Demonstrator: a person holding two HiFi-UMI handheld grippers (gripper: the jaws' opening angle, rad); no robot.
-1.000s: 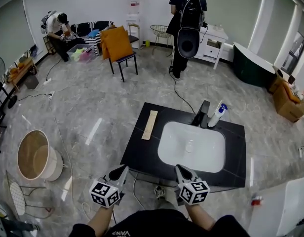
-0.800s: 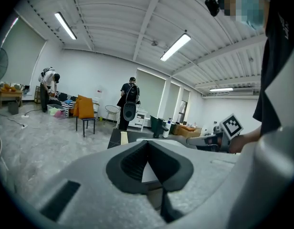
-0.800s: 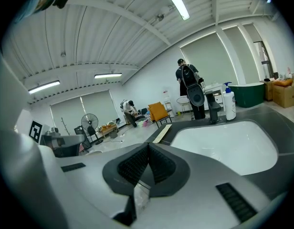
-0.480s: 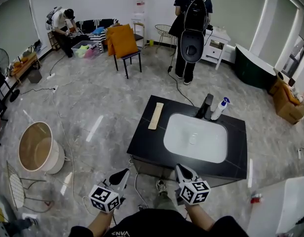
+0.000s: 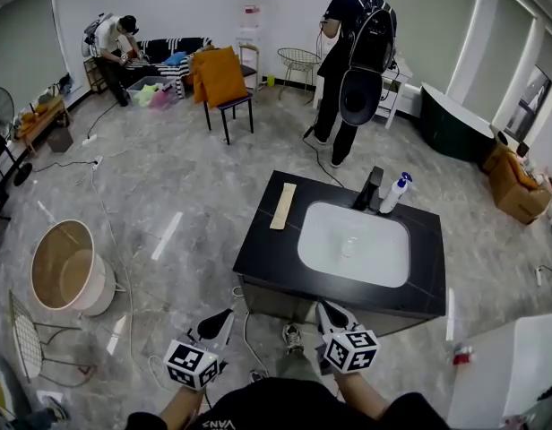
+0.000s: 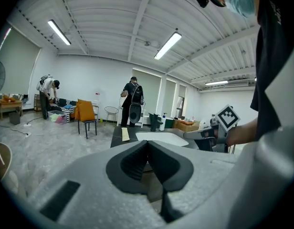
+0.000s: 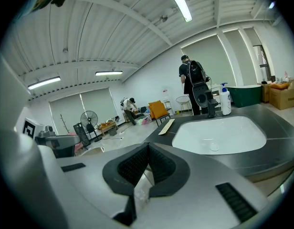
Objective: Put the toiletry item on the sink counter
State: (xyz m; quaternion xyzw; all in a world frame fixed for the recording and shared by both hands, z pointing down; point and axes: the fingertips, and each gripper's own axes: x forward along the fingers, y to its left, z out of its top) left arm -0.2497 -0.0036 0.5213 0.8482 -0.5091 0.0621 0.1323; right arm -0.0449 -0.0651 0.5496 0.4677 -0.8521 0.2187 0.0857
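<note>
**A staged test hall, not a real bathroom**

I am looking into one big open room dressed with home pieces. A black sink counter (image 5: 258, 249) with a white basin (image 5: 352, 245) and a faucet (image 5: 372, 186) stands free, with grey polished floor (image 5: 186, 177) on all sides. A dark bathtub (image 5: 455, 119), a white dresser (image 5: 403, 79), an orange chair (image 5: 222, 79) and a sofa (image 5: 168, 47) line the edges. Cables (image 5: 101, 213) trail across the floor, and strip lights (image 6: 168, 44) run along a bare ribbed ceiling.
</note>
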